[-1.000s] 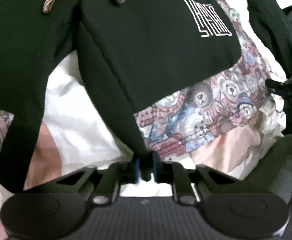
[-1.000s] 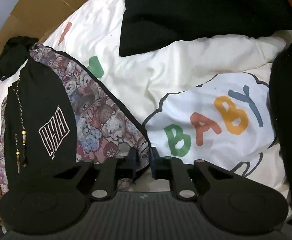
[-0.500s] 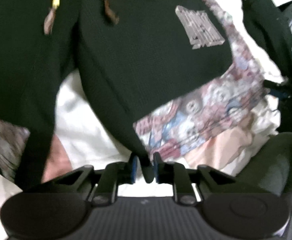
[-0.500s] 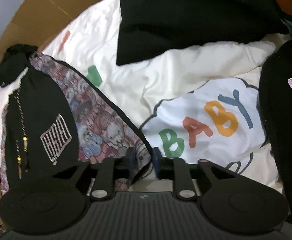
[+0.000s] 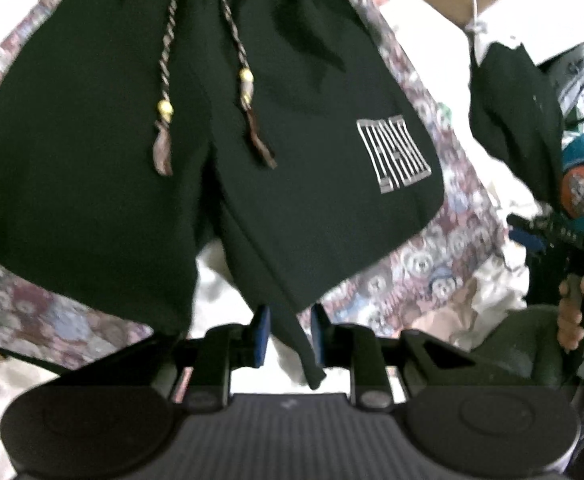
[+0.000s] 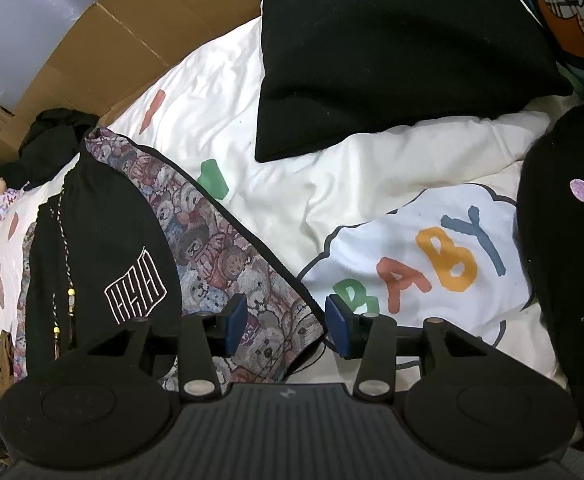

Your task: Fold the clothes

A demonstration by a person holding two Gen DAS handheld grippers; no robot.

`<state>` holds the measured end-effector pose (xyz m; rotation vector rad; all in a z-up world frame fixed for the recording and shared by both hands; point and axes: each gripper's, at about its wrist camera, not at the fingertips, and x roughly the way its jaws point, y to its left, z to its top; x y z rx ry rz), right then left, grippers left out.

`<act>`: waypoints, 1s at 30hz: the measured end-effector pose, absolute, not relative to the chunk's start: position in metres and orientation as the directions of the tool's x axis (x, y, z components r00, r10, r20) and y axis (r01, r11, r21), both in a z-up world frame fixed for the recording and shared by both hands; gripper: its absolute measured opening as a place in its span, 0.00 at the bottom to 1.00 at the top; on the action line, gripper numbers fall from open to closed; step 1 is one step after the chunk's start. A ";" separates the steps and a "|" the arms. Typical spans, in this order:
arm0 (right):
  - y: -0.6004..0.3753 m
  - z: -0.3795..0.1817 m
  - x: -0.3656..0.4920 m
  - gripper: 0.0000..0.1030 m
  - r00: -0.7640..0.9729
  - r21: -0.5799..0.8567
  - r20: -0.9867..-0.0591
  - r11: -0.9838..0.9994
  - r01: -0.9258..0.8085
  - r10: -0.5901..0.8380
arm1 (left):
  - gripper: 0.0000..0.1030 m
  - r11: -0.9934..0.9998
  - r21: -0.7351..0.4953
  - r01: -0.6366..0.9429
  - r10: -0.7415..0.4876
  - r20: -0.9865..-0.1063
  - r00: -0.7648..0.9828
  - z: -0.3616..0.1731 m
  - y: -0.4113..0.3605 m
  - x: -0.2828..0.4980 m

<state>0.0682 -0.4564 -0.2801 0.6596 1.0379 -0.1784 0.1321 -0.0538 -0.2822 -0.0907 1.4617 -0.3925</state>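
shorts (image 5: pixel 212 128) laid flat ahead of left gripper (image 5: pixel 288 336), hem loose between parted jaws; right gripper (image 6: pixel 286 326) just opened wide over bear cloth (image 6: pixel 228 264), dropped for folding.

One pair of black shorts (image 5: pixel 140 128) lies on one bear-print garment (image 6: pixel 220 256), with two drawstring cords (image 5: pixel 166 60) and three pale beads (image 5: pixel 165 109), possibly more where the view blurs. One white logo (image 5: pixel 393 154) marks the shorts. One cream duvet (image 6: pixel 331 184) carries four coloured letters (image 6: pixel 443 260). One black cushion (image 6: pixel 391 52) and two grippers, the left gripper (image 5: pixel 288 334) and the right gripper (image 6: pixel 288 326), complete the count.
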 end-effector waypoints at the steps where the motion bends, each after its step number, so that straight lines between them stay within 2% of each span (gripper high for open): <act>1: -0.456 -0.280 0.068 0.47 0.515 0.421 -0.841 0.796 0.435 0.163 | 0.22 0.935 -0.280 0.217 -0.302 -0.950 0.075 -0.278 -0.051 0.136; 11: -0.455 -0.278 0.067 0.47 0.538 0.431 -0.828 0.794 0.428 0.159 | 0.21 0.948 -0.155 0.279 -0.225 -0.945 0.238 -0.226 -0.025 0.156; 17: -0.455 -0.279 0.070 0.47 0.529 0.434 -0.832 0.786 0.440 0.164 | 0.21 0.952 -0.095 0.290 -0.185 -0.935 0.301 -0.214 -0.011 0.167; 25: -0.446 -0.266 0.071 0.47 0.525 0.408 -0.837 0.815 0.412 0.154 | 0.21 0.957 -0.044 0.287 -0.154 -0.915 0.373 -0.203 0.015 0.178; 30: -0.436 -0.257 0.067 0.47 0.527 0.390 -0.839 0.824 0.412 0.134 | 0.21 0.960 -0.056 0.275 -0.158 -0.917 0.367 -0.205 0.041 0.188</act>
